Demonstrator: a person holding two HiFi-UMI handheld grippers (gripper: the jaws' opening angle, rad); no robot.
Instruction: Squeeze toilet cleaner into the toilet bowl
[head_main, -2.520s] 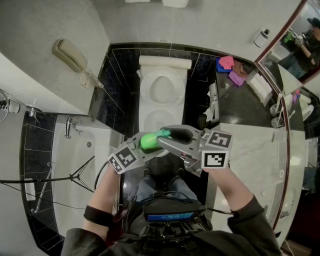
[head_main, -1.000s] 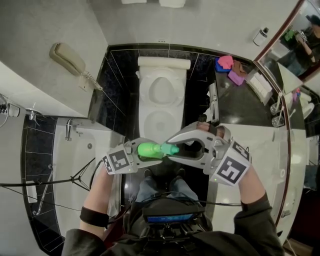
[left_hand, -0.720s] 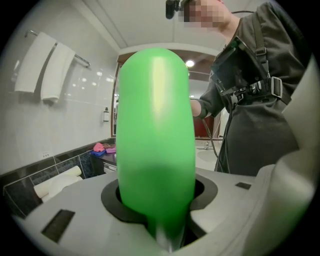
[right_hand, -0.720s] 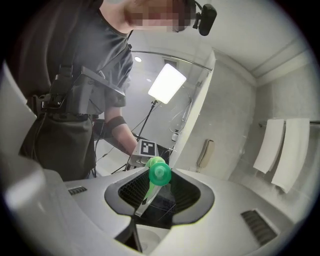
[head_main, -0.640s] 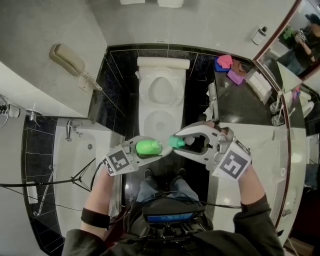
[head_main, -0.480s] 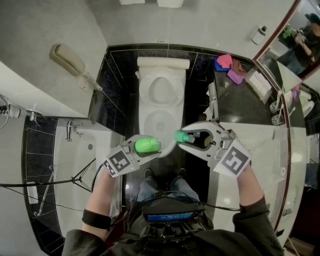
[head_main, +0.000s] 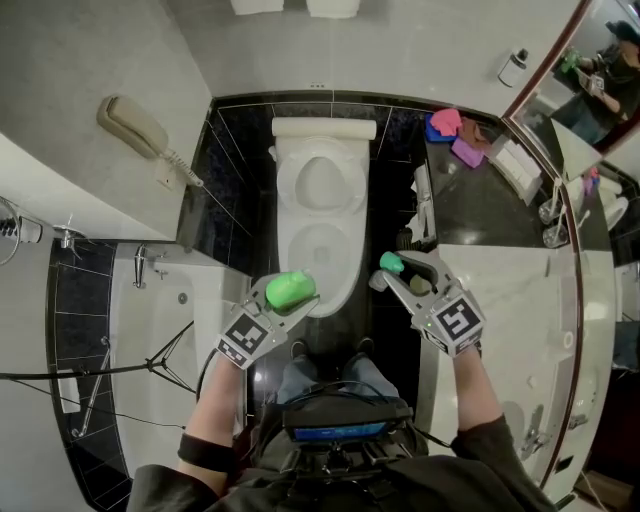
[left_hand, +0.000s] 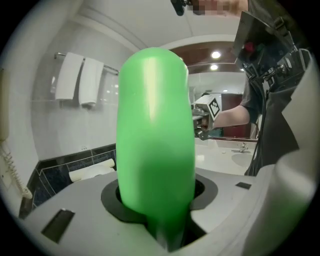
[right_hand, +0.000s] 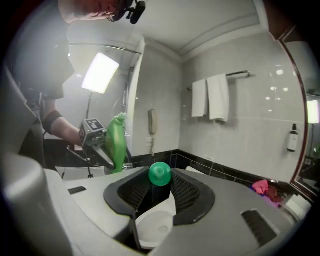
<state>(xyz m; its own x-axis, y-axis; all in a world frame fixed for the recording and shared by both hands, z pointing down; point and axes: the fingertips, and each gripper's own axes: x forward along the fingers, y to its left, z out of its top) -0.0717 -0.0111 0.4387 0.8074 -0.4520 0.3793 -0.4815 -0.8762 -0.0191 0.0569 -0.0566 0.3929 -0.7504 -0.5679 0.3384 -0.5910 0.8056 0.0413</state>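
The cap (head_main: 391, 263), clamped in the right gripper (head_main: 392, 272), has left the bottle (head_main: 289, 289), which the left gripper (head_main: 291, 300) clamps at centre; tip its nozzle over the toilet bowl (head_main: 346, 240) above before squeezing.

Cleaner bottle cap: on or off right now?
Off. The cap sits pinched in the right gripper, apart from the bottle held by the left gripper.

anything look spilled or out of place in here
Nothing is spilled or broken. The green bottle sits in the left gripper with its cap off, pinched in the right gripper. The only untidy spot is the pink and purple cloths heaped on the dark counter.
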